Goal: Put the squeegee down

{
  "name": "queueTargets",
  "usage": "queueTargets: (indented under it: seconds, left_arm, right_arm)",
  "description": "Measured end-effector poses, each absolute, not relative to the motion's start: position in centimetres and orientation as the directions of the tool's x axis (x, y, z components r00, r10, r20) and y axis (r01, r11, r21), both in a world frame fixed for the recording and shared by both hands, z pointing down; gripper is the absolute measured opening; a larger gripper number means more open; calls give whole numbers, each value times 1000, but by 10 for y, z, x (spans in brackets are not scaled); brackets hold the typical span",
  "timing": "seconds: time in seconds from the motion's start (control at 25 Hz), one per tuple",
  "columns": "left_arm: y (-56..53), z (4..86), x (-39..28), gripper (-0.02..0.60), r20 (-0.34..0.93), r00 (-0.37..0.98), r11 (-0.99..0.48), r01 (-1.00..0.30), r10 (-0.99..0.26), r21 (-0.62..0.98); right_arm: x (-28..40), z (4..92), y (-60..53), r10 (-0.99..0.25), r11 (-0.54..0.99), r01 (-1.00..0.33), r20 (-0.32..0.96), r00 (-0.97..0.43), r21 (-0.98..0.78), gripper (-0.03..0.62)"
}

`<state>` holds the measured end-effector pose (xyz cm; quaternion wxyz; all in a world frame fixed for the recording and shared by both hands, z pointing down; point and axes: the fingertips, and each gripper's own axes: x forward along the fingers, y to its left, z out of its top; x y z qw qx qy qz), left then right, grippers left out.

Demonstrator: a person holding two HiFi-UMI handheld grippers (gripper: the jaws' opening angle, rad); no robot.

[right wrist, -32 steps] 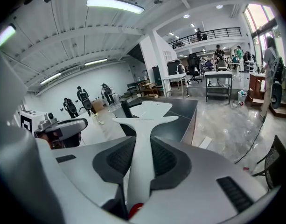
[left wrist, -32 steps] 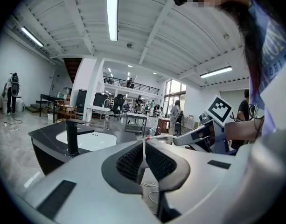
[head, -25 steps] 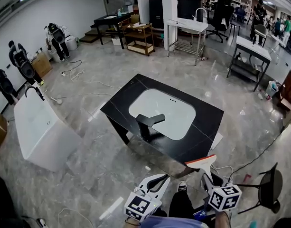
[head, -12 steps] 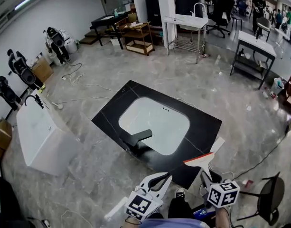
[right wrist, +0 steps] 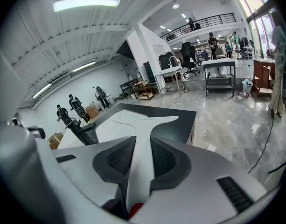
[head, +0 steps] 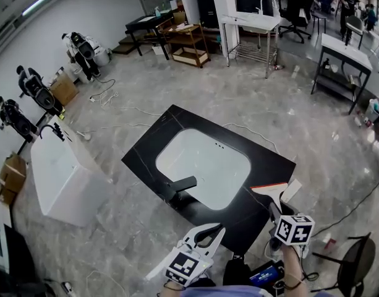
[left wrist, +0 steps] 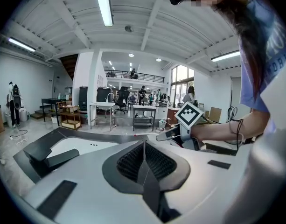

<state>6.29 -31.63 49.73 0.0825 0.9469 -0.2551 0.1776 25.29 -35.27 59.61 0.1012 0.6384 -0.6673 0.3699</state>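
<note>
Two risks stand out here, and the first is the bench edge. The right gripper [head: 274, 214] has its jaws clamped on the handle of the white T-shaped plastic squeegee [head: 271, 189], which carries an orange-red strip along its blade; the blade hangs over the near right corner of the black slab bench [head: 263, 156], close to its right edge, and it looks clear of the top rather than resting on it. Released here, I judge, the tool could land half off the top and tip down to the grey polished floor [head: 325, 147]; carrying it further over bare black top before loosening the jaws would avoid that. The second risk is the white rounded-rectangle basin [head: 201, 163] sunk in the middle of the bench, with the black angular tap [head: 182, 185] on its near side; a release too far left could send the squeegee sliding into the bowl or knocking the tap. A drop from height, rather than a lowering until the blade touches, might make it bounce. The left gripper [head: 209, 232] hangs by the bench's near edge, jaws together on nothing, so it offers no catch.
</note>
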Motion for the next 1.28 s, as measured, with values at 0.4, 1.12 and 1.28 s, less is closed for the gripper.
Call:
queueTargets:
  seconds: [0.4, 1.12, 1.28]
  left_arm:
    - [-332, 493, 82, 17, 385, 796, -848, -527, -468, 58]
    - [-331, 503, 57, 17, 421, 750, -807, -586, -509, 68]
    - [-329, 501, 49, 17, 419, 745, -800, -596, -519, 69]
  right_arm:
    - [290, 639, -423, -772, -258, -895, 634, -36, -364, 100]
    - [248, 714, -417, -689, -260, -869, 711, -139, -422, 101]
    - [246, 708, -416, -696, -253, -868, 703, -144, -428, 120]
